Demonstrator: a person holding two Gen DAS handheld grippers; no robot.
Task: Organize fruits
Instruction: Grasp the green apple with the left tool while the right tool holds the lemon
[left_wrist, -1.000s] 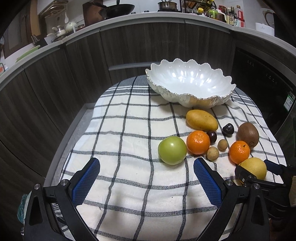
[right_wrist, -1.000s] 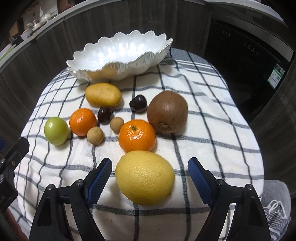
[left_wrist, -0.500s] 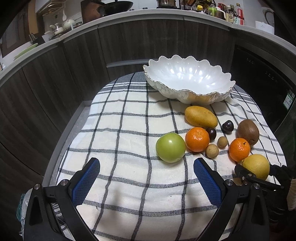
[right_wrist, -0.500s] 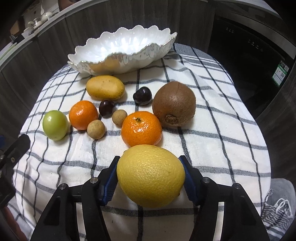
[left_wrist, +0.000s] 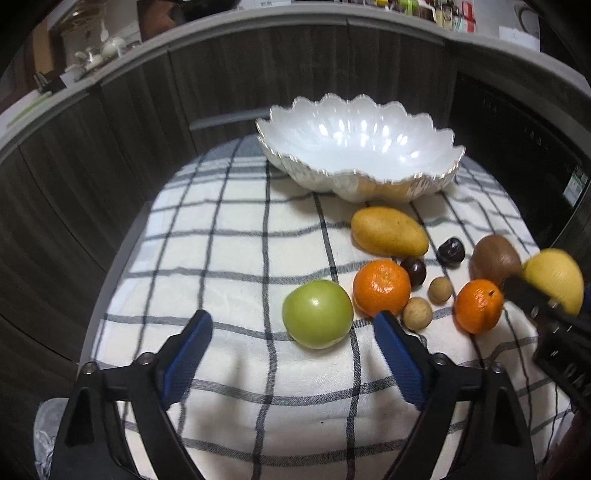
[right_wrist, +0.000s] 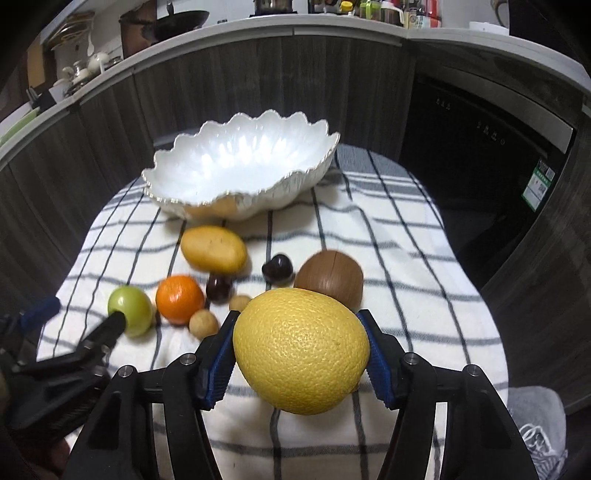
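Observation:
My right gripper (right_wrist: 299, 345) is shut on a large yellow citrus fruit (right_wrist: 301, 349) and holds it above the checked cloth; the fruit also shows at the right edge of the left wrist view (left_wrist: 554, 277). My left gripper (left_wrist: 291, 328) is open, just in front of a green apple (left_wrist: 317, 314). On the cloth lie a mango (left_wrist: 388, 230), two tangerines (left_wrist: 382, 288) (left_wrist: 478, 304), a kiwi (left_wrist: 495, 258), two dark plums (left_wrist: 450, 251) and two small brown longans (left_wrist: 417, 313). An empty white scalloped bowl (left_wrist: 354, 147) stands at the back.
The checked cloth (left_wrist: 221, 240) covers a small table, with dark cabinet fronts (left_wrist: 110, 166) curving behind and to the left. A dark appliance (right_wrist: 480, 155) stands to the right. The cloth's left half holds no fruit.
My right gripper closed on the yellow citrus fruit and lifted it off the cloth. My left gripper moved forward toward the green apple, still open.

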